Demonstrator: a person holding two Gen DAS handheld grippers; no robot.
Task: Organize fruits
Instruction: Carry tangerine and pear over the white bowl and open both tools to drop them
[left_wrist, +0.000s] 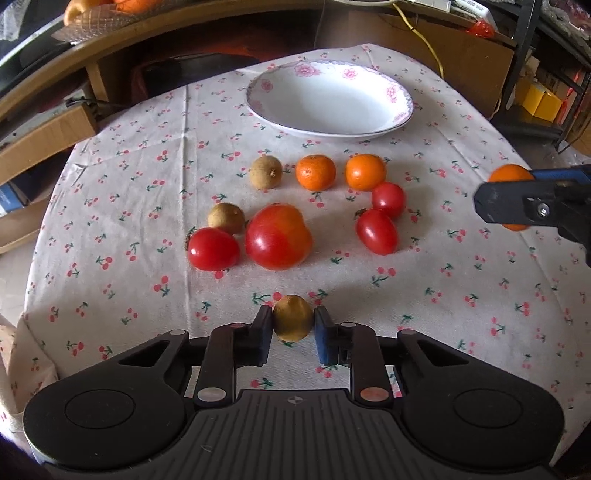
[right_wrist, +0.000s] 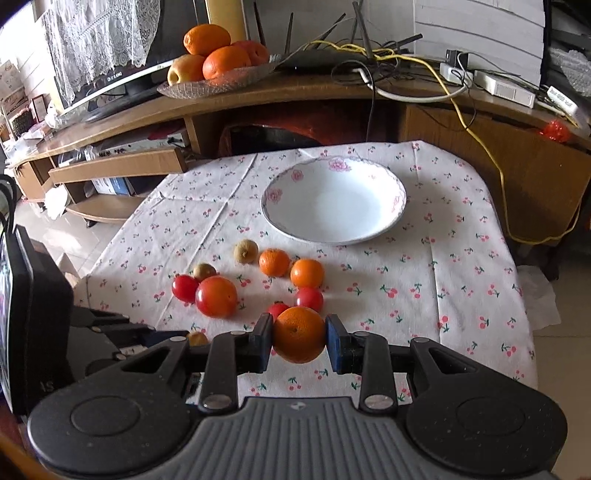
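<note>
**Both grippers loaded, plate bare**

The worktop (right_wrist: 461, 266), under a white cloth printed with cherries, carries a white plate (right_wrist: 391, 218) with a pink floral rim; nothing lies in it. Behind the plate runs a curved wooden shelf (right_wrist: 314, 92) with a glass dish of oranges (right_wrist: 218, 55) and a tangle of cables.

On the near side of the plate lie the loose fruits: a large tomato (left_wrist: 277, 236), two mandarins (left_wrist: 316, 172) side by side, three small tomatoes (left_wrist: 213, 249), and two brown longans (left_wrist: 266, 172) (one touching the leftmost small tomato).

Nearer still from the plate, the right hand-held gripper (right_wrist: 299, 338) is clamped on a mandarin orange (right_wrist: 299, 334), both pads pressed against its sides, raised clear of the cloth. The left hand-held gripper (left_wrist: 293, 325) pinches a third longan (left_wrist: 292, 317) between its pads, low over the cloth, farthest from the plate.
</note>
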